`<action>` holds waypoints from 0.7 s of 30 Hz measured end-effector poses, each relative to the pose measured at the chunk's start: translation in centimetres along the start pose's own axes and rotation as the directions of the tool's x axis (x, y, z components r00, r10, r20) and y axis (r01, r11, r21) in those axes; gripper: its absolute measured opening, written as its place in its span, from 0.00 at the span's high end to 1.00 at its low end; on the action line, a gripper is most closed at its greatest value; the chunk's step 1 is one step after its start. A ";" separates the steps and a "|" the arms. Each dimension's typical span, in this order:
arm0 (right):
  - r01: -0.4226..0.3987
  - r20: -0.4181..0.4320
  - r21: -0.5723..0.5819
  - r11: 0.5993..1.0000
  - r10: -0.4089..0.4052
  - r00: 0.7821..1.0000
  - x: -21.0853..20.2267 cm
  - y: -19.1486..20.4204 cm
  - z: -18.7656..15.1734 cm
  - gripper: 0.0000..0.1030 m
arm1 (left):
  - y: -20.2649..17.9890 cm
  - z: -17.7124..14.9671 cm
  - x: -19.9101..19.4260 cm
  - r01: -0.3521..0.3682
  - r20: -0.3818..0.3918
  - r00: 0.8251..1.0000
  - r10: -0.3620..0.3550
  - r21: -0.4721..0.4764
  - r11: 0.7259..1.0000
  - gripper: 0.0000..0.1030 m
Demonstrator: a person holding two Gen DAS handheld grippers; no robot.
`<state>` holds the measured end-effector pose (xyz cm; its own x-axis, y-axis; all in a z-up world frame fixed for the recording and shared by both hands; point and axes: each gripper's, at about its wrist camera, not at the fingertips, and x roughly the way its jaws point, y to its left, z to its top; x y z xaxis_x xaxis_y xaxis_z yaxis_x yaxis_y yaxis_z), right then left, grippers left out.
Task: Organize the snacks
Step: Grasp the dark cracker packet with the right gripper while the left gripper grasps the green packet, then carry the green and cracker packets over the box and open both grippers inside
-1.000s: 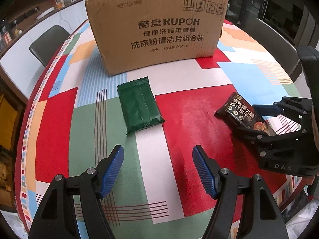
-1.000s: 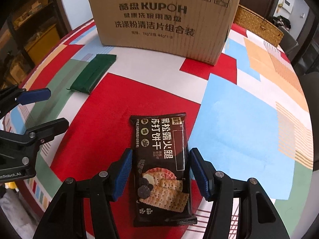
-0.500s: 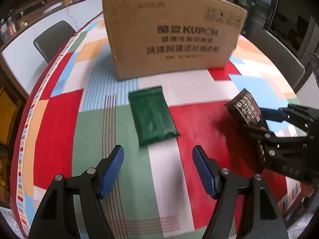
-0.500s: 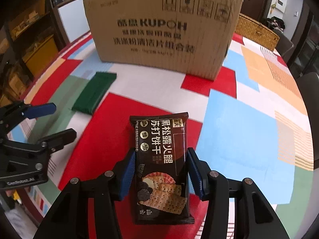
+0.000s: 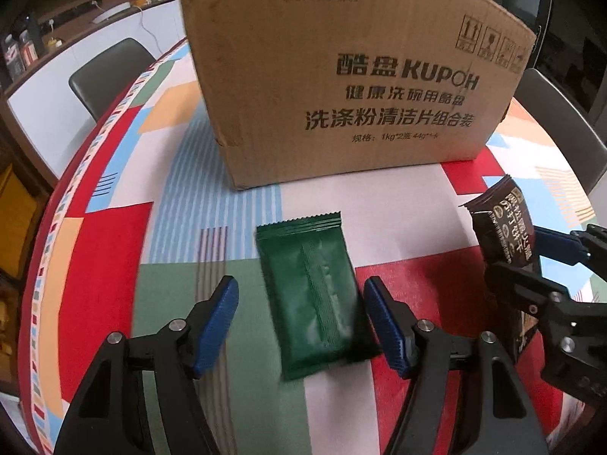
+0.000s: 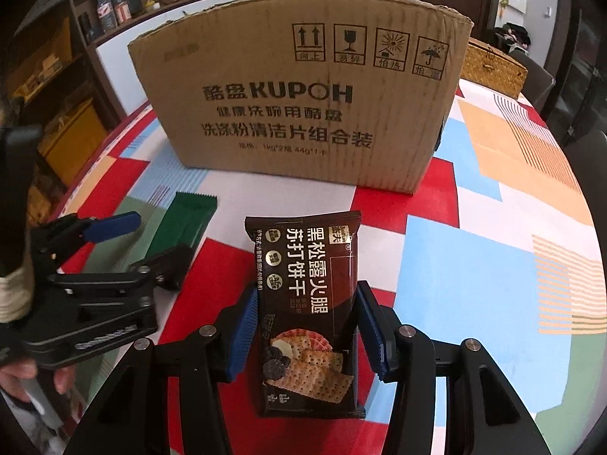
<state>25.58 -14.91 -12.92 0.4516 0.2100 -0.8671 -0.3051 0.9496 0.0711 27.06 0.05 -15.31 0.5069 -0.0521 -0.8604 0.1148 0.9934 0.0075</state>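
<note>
A dark green snack packet (image 5: 313,295) lies flat on the table; it also shows in the right wrist view (image 6: 186,223). My left gripper (image 5: 301,326) is open with its blue pads on either side of the packet's near half, not touching it. My right gripper (image 6: 307,331) is shut on a dark brown cracker packet (image 6: 307,303) and holds it lifted off the table; that packet shows at the right in the left wrist view (image 5: 504,235). A large cardboard box (image 5: 349,76) stands behind both packets, also in the right wrist view (image 6: 303,102).
The table wears a cloth of red, blue, green and white patches (image 5: 114,265). A dark chair (image 5: 106,76) stands at the far left edge. A woven basket (image 6: 493,70) sits behind the box on the right.
My left gripper has moved forward until its open pads straddle the green packet. My right gripper has closed on the cracker packet and lifted it, moving toward the box.
</note>
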 end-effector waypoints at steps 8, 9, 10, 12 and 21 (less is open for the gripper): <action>-0.017 -0.003 0.015 1.000 0.017 1.000 0.3 -0.1 0.4 0.51 | 0.0 -0.1 0.1 0.027 0.008 1.000 -0.027 -0.006 1.000 0.58; -0.018 -0.003 0.017 1.000 0.018 1.000 0.2 -0.2 0.4 0.51 | -0.1 -0.1 0.0 0.032 0.007 0.999 -0.032 -0.005 0.999 0.58; -0.016 -0.003 0.017 1.000 0.016 1.000 0.2 -0.2 0.4 0.51 | 0.0 -0.2 -0.1 0.043 0.004 0.999 -0.043 -0.010 0.999 0.58; -0.015 -0.001 0.016 1.000 0.015 1.000 0.1 -0.2 0.3 0.51 | 0.0 -0.3 -0.5 0.060 0.006 0.998 -0.060 -0.021 0.998 0.58; -0.023 0.029 0.022 0.999 0.023 0.999 -1.9 -0.5 0.2 0.51 | -0.2 -0.7 -4.7 0.097 0.082 0.992 -0.095 -0.019 0.995 0.58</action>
<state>25.04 -15.72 -11.19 0.4687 0.2382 -0.8506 -0.2972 0.9493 0.1021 24.09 0.15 -11.62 0.5623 -0.1545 -0.8124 0.1472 0.9854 -0.0855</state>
